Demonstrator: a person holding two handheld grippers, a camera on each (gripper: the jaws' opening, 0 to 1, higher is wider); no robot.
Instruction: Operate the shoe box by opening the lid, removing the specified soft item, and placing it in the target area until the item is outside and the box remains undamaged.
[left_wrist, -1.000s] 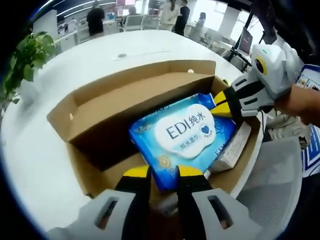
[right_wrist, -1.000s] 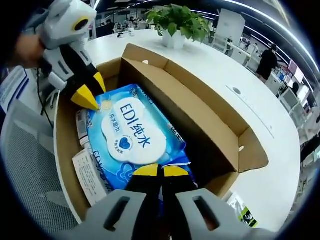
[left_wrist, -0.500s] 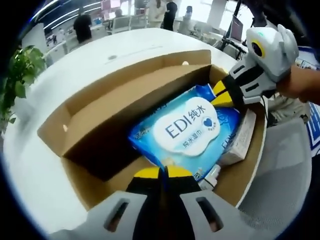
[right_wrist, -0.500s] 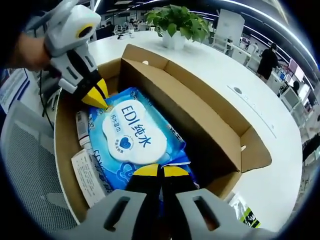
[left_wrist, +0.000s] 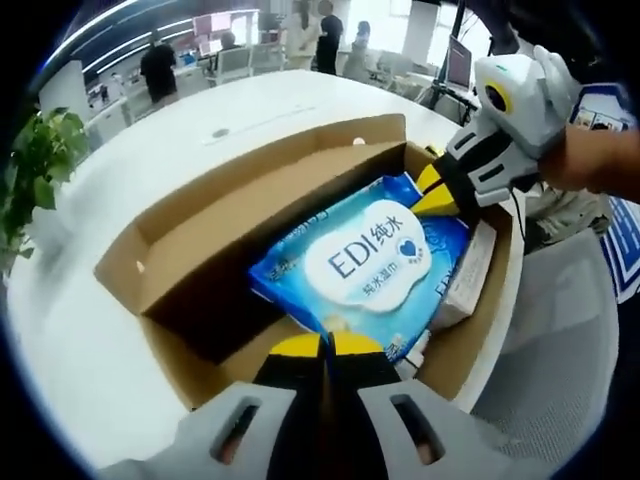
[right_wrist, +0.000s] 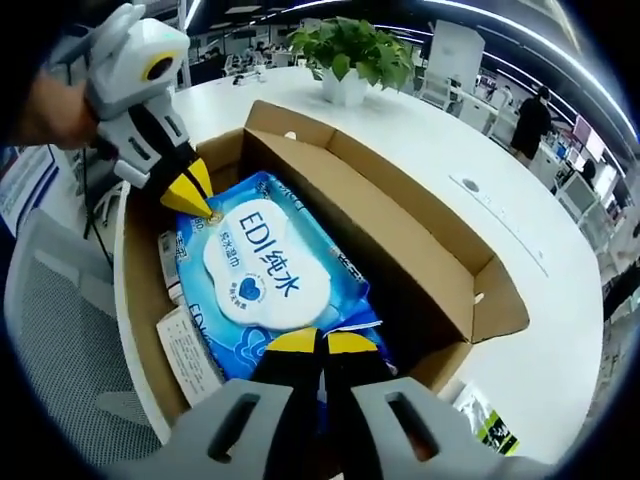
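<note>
An open cardboard shoe box (left_wrist: 180, 330) (right_wrist: 135, 300) lies on a white table, its lid (left_wrist: 250, 165) (right_wrist: 400, 190) folded back along the far side. Inside lies a blue pack of wet wipes (left_wrist: 365, 265) (right_wrist: 270, 270) with a white "EDI" label, on top of other items. My left gripper (left_wrist: 325, 345) (right_wrist: 192, 203) is shut on one end of the pack. At the opposite end, my right gripper (right_wrist: 320, 343) (left_wrist: 433, 197) is also shut on the pack. The pack sits slightly tilted between the two.
A small white carton (left_wrist: 468, 280) (right_wrist: 190, 345) lies in the box beside the pack. A potted plant (left_wrist: 35, 160) (right_wrist: 350, 45) stands on the table (left_wrist: 80, 330) (right_wrist: 520, 300). A grey mesh chair (left_wrist: 560, 350) (right_wrist: 50, 330) is at the table's edge. People stand far behind.
My left gripper's jaws, apart a second ago, have shut on the near edge of the wipes pack. The right gripper has stayed shut on the other end.
</note>
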